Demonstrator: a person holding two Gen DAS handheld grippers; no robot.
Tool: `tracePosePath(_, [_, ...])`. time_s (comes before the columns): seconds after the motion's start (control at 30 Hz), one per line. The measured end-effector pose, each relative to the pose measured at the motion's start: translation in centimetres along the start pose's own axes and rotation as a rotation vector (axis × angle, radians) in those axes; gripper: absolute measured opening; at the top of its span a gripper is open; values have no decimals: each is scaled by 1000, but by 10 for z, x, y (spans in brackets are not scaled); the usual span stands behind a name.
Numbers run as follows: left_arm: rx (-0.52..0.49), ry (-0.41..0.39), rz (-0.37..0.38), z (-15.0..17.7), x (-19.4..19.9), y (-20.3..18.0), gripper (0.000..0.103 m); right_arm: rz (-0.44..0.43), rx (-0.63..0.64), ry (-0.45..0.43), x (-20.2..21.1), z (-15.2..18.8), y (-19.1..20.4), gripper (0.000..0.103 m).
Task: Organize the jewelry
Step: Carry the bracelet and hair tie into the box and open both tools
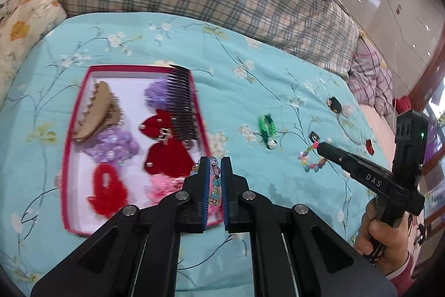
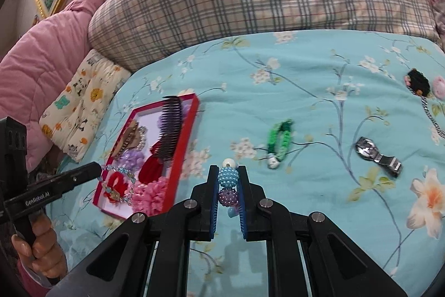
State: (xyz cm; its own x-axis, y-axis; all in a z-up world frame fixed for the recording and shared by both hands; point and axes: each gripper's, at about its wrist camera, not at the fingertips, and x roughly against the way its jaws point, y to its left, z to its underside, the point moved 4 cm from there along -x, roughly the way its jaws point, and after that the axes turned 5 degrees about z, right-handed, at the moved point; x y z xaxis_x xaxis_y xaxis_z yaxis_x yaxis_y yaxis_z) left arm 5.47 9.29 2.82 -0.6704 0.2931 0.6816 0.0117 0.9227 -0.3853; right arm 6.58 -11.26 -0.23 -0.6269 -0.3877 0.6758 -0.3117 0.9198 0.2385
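Bracelets fill both grippers at once. The left gripper (image 1: 214, 162) is clenched on a clear-bead bracelet (image 1: 214, 180) that runs lengthwise down the slot between its blue pads; in the right wrist view the rest of that loop hangs below its tip (image 2: 96, 167), a ring of blue and clear beads (image 2: 118, 185) dangling over the near end of the red-rimmed box (image 2: 194, 105). The right gripper (image 2: 228, 171) is clamped on a chunky bracelet of berry-like beads (image 2: 228, 178), a blue one and a purple one stacked along the line of the fingers, a white bead poking out just past the tips.

What matters for the drop is where the box lies from each pair of jaws. From the left jaws it sits straight ahead and slightly to the left, directly under the hanging loop, its long side running away from the fingers. From the right jaws it lies well off to the left, across a stretch of blue floral bedspread (image 2: 306, 91). So the left hand is plainly the nearer; I would guess it lets go first, and the right must travel sideways past it.

Free room in the box is scarce: a black comb (image 1: 182, 102), a tan claw clip (image 1: 96, 113), red bows and scrunchies crowd it. A green woven band (image 2: 279, 139) and a watch (image 2: 378, 153) lie beyond the right jaws, ahead and to their right, on the bedspread.
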Motion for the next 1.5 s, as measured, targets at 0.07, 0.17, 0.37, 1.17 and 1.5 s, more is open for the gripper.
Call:
tracePosePath(0.07, [13, -13, -11, -1, 6, 8, 6, -10, 13, 2, -1, 0, 9, 12])
tracePosePath(0.17, [36, -28, -22, -1, 14, 21, 6, -23, 29, 5, -2, 0, 21, 12])
tracePosePath(0.37, [71, -55, -50, -3, 28, 42, 6, -52, 55, 12, -7, -2, 45, 12])
tracePosePath(1.17, [158, -44, -67, -4, 30, 104, 6, -190, 144, 84, -59, 1, 148, 12])
tracePosePath(1.5, [166, 45, -101, 19, -9, 120, 6, -164, 143, 214, -113, 33, 144, 12])
